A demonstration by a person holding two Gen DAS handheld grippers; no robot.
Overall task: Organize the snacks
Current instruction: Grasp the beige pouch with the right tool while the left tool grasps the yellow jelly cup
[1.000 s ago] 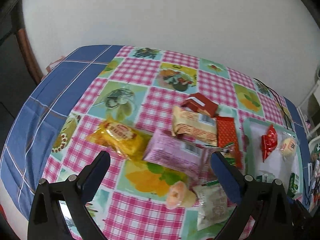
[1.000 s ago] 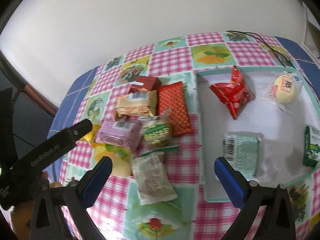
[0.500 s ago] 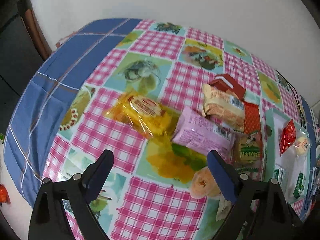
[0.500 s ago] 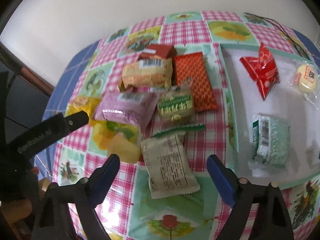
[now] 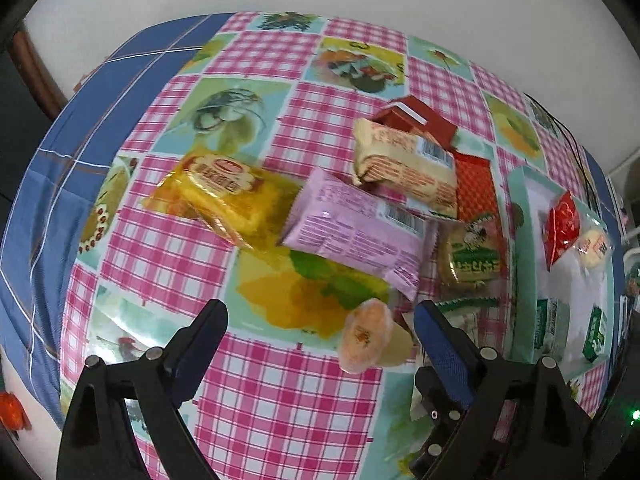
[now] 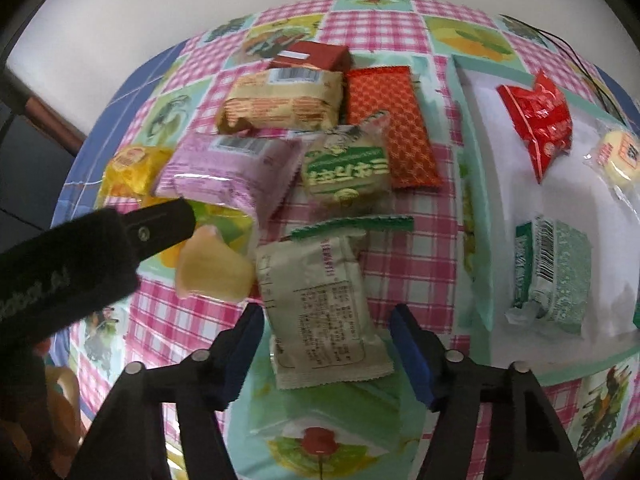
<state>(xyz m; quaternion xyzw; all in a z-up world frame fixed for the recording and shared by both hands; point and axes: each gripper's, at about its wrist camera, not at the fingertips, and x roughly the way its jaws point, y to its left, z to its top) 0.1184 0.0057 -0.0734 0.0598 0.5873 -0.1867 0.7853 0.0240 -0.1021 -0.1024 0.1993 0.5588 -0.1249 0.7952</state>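
Snacks lie in a heap on the checked tablecloth (image 5: 280,400). My right gripper (image 6: 326,316) points down over a beige packet (image 6: 320,304). Its jaws are closing, with the packet between the blue pads (image 6: 408,344) but a small gap still showing on each side. My left gripper (image 5: 318,316) is open just above the cloth. A peach jelly cup (image 5: 366,336) sits close to its right finger (image 5: 436,340), untouched. Behind lie a pink packet (image 5: 356,236), a yellow packet (image 5: 224,196) and a cream biscuit packet (image 5: 404,164).
A pale green tray (image 6: 476,240) at the right holds a red packet (image 6: 536,120), a green packet (image 6: 556,272) and a round cake (image 6: 620,154). An orange-red packet (image 6: 388,124), a dark red box (image 6: 308,56) and a green-labelled snack (image 6: 348,168) crowd the middle. The left gripper's black body (image 6: 100,248) hangs over the jelly cup (image 6: 212,268).
Both grippers have sunk toward the table and tilted further down. The right jaws have narrowed around the beige packet. The jelly cup now lies between the left fingers.
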